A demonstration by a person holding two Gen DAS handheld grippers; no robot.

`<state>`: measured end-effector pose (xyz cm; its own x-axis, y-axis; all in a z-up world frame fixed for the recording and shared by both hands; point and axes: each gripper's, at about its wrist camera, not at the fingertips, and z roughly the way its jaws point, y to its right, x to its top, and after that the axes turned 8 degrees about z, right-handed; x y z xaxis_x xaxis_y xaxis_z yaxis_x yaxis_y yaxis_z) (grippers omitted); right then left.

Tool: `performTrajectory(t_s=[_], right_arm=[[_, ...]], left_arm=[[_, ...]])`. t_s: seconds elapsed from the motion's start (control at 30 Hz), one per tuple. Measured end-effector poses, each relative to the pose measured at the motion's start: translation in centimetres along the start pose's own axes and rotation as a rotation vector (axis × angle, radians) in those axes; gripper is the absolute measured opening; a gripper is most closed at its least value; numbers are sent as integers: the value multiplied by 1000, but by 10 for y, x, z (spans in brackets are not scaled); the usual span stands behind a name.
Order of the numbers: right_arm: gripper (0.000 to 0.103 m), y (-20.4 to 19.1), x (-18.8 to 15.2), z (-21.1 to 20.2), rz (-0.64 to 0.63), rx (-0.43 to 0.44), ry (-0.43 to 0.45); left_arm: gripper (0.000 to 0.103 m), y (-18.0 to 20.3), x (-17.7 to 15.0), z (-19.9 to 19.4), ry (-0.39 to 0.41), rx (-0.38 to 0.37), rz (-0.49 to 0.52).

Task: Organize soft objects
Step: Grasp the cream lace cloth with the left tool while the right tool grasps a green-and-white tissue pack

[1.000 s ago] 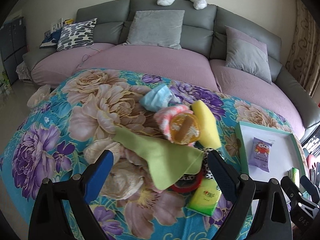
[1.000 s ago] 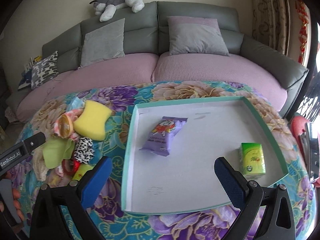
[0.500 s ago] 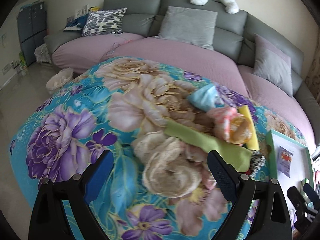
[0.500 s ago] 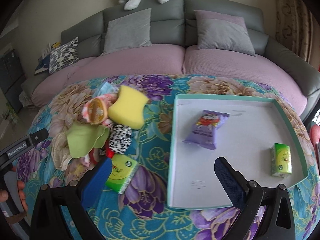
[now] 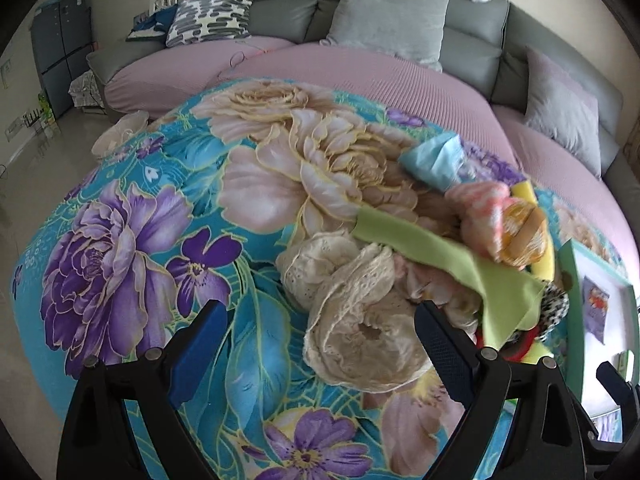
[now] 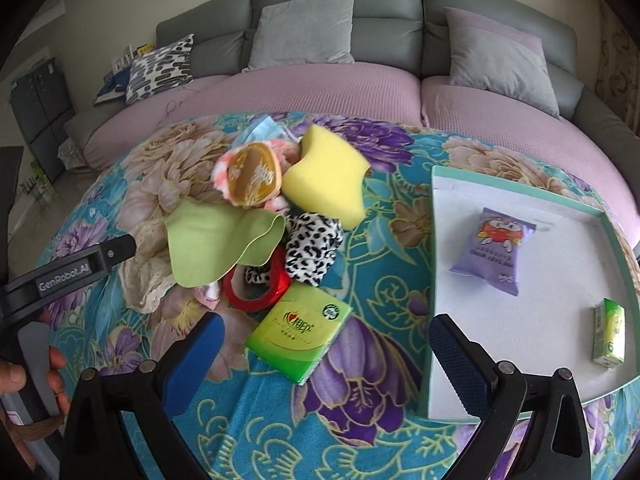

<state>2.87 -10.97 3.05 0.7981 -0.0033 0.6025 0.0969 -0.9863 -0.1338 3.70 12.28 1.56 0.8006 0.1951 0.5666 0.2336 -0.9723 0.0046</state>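
Observation:
A pile of soft things lies on the floral tablecloth: a green cloth [image 6: 216, 242], a yellow sponge [image 6: 328, 174], a leopard scrunchie [image 6: 312, 246], cream lace [image 5: 356, 312], a blue mask [image 5: 434, 160] and a green tissue pack [image 6: 298, 334]. My right gripper [image 6: 326, 350] is open, the tissue pack just ahead between its fingers. My left gripper [image 5: 320, 340] is open, the cream lace between its fingers. A white tray [image 6: 460, 280] with a teal rim holds a purple snack bag [image 6: 494, 250] and a small green pack [image 6: 610, 330].
A red ring [image 6: 256, 286] lies under the green cloth. An orange round packet [image 6: 252, 178] sits on a pink cloth. A grey and pink sofa [image 6: 360, 76] with cushions curves behind the table. The left gripper's body [image 6: 68, 272] shows at the left of the right wrist view.
My left gripper has swung left and closer to the cream lace. My right gripper has moved left from the tray to over the tissue pack. Both stayed open.

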Motion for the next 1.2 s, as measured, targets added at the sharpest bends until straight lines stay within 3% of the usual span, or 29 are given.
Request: performTrajectory(t_s=[0.3, 0.73, 0.9, 1.0, 1.2], right_arm=[[103, -15, -7, 24, -39, 17, -63], [103, -21, -13, 47, -44, -8, -140], [103, -18, -13, 51, -26, -20, -148], [97, -17, -12, 53, -24, -27, -149], [78, -15, -12, 56, -9, -26, -154]], left_arm=[[95, 4, -3, 22, -69, 17, 33], [93, 11, -8, 43, -121, -22, 40], [84, 12, -8, 43, -116, -44, 37], [73, 14, -9, 43, -110, -74, 34], [38, 16, -7, 41, -91, -148, 25]])
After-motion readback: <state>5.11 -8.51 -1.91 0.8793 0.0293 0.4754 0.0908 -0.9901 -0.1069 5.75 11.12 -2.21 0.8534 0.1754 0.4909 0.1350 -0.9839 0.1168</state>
